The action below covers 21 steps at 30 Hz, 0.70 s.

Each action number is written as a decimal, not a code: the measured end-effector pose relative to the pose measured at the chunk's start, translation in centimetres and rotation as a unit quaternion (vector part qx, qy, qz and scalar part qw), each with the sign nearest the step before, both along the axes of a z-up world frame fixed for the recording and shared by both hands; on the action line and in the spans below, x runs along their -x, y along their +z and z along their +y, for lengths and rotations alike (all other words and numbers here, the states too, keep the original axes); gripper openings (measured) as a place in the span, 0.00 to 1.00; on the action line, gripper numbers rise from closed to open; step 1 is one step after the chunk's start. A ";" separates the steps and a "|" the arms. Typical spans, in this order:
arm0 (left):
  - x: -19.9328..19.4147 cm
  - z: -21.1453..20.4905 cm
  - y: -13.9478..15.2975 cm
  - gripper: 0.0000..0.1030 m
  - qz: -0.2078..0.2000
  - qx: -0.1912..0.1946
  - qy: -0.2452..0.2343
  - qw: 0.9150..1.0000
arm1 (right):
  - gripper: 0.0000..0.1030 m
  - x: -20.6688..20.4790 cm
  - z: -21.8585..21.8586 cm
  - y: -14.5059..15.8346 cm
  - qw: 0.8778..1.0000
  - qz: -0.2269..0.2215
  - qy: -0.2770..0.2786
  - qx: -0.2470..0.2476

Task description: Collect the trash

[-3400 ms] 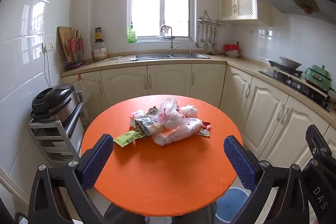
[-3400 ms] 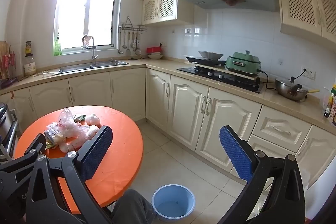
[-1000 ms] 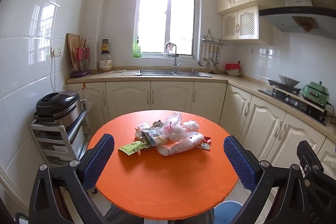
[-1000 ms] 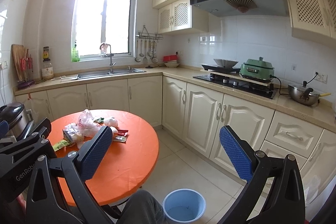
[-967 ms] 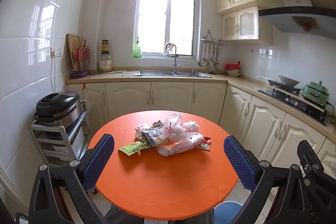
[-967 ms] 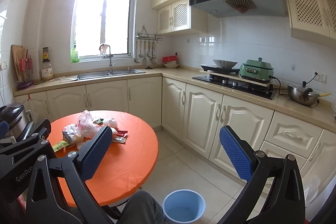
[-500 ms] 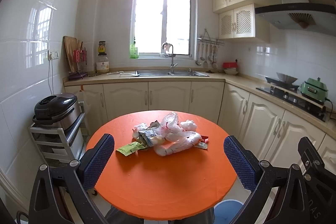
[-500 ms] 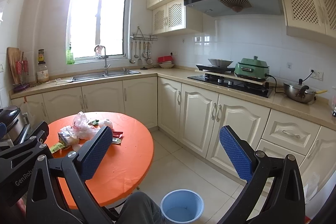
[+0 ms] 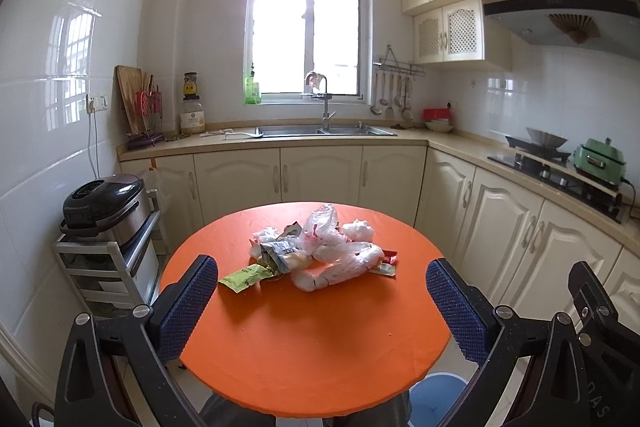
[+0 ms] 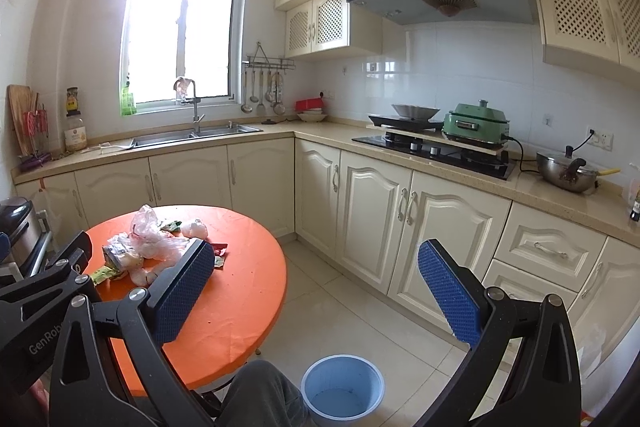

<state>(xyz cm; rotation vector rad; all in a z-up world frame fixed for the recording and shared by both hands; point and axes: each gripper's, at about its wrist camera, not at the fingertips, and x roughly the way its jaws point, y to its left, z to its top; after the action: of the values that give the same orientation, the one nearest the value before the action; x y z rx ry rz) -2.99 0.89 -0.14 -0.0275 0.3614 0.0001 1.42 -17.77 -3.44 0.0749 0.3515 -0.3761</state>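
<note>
A heap of trash (image 9: 316, 253) is seen piled at the middle of the round orange counter (image 9: 312, 339), over whose near edge the left gripper (image 9: 322, 301) and right gripper (image 10: 316, 293) are held wide and empty, a blue bin (image 10: 342, 391) set on the floor beside it.

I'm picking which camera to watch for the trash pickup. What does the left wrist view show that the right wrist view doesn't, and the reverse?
Only the left wrist view shows the whole orange table with the trash pile centred, and the whole rice cooker. Only the right wrist view shows the whole blue bin on the floor and the steel pot. Both show the sink, the green cooker, and open, empty fingers.
</note>
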 end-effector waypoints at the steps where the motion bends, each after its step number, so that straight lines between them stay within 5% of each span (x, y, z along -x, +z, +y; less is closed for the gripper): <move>1: -0.2 0.1 -0.1 0.99 0.001 0.000 -0.001 1.000 | 1.00 -0.2 0.0 0.0 1.000 0.002 0.000 -0.001; 10: -3.9 1.2 -0.6 0.99 0.032 0.000 -0.010 0.999 | 1.00 -2.5 0.5 -0.5 0.999 0.031 -0.010 -0.005; 21: -12.2 4.9 -1.8 0.99 0.131 0.003 -0.013 0.991 | 1.00 -7.8 3.6 -3.0 0.994 0.107 0.007 -0.012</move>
<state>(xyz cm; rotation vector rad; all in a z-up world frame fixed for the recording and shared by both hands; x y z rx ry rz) 9.23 5.79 -1.92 -0.0296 0.6239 -0.0233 9.18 -14.20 -6.48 0.0556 0.5685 -0.3669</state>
